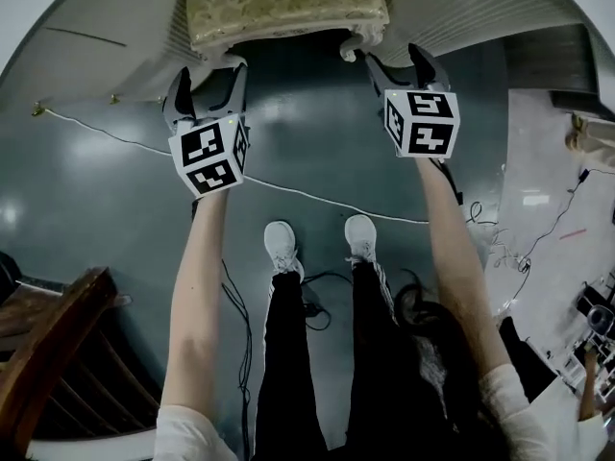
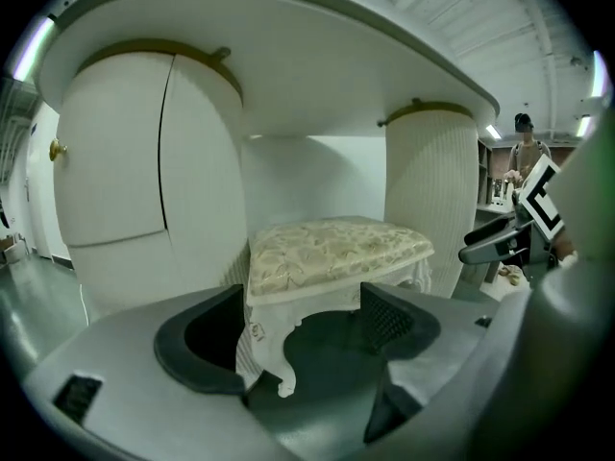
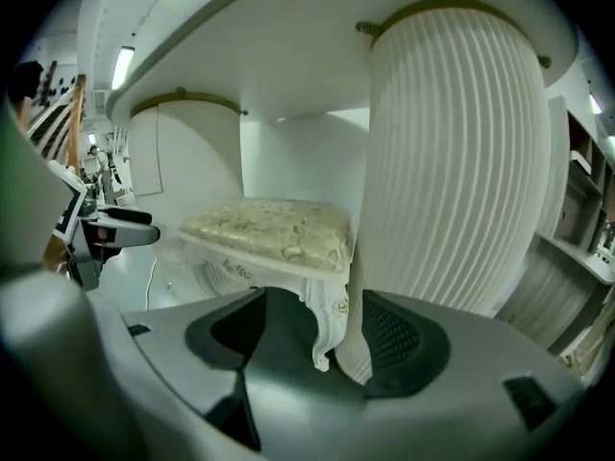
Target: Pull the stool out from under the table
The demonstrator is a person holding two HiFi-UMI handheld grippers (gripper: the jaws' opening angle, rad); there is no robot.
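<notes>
A white carved stool with a cream patterned cushion (image 1: 281, 8) stands under the white table (image 1: 106, 36), between its two pedestals. My left gripper (image 1: 209, 68) is open just in front of the stool's left front corner. In the left gripper view that corner's leg (image 2: 274, 349) shows in the wide gap of the gripper (image 2: 303, 329), with neither pad on it. My right gripper (image 1: 396, 58) is open at the right front corner. In the right gripper view the curved right leg (image 3: 327, 320) stands between the spread jaws of the gripper (image 3: 317, 332), untouched.
Ribbed white pedestals (image 2: 437, 190) (image 3: 452, 161) flank the stool closely. A thin white cable (image 1: 317, 196) crosses the dark floor ahead of the person's shoes (image 1: 281, 245). A wooden chair (image 1: 48, 344) stands at lower left. Cables and clutter (image 1: 538, 257) lie on the right.
</notes>
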